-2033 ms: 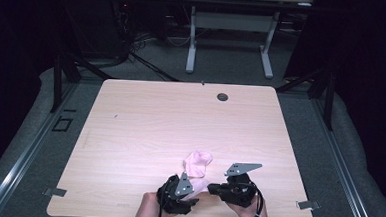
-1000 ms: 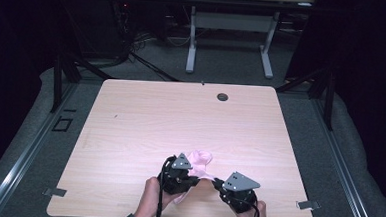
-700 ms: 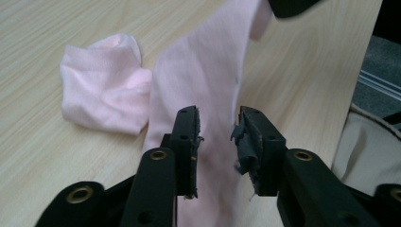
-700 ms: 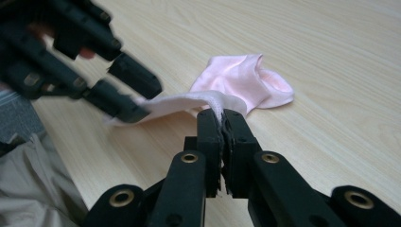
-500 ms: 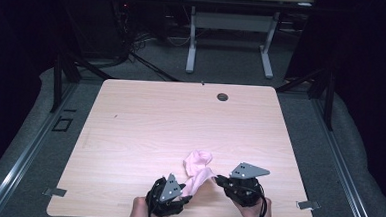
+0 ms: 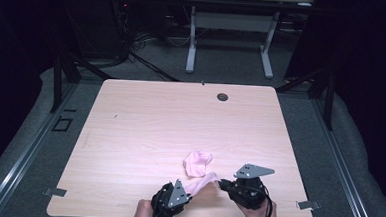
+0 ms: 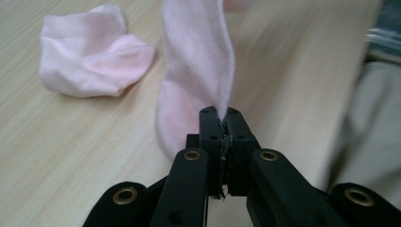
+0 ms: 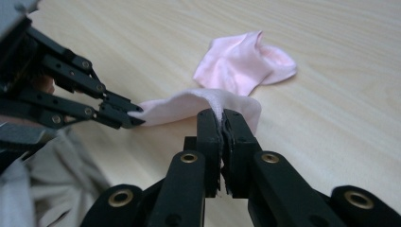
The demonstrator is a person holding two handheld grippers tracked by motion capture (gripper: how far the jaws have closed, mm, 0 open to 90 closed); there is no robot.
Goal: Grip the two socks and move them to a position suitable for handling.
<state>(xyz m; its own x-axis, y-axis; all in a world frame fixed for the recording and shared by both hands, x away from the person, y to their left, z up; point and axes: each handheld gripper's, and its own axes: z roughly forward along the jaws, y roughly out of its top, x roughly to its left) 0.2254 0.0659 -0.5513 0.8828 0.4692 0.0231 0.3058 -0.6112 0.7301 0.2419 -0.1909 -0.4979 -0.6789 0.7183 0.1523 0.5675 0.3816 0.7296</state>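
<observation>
Pinching one pink sock (image 6: 203,183) between both grippers' fingers (image 8: 210,124), another sock (image 6: 197,163) beside

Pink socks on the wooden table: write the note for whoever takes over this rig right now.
Left hand-held gripper: jaws have just closed, now shut on one end of the held soft pink fabric sock.
Right hand-held gripper: shut on the other end of the same sock, which spans between the two near the front edge of the light wooden table.
Second pink sock: crumpled on the table just beyond, untouched.
Done: one sock picked up by both ends.
Left: probably straighten it and lay it down, then deal with the crumpled one; the end goal is a guess.
</observation>
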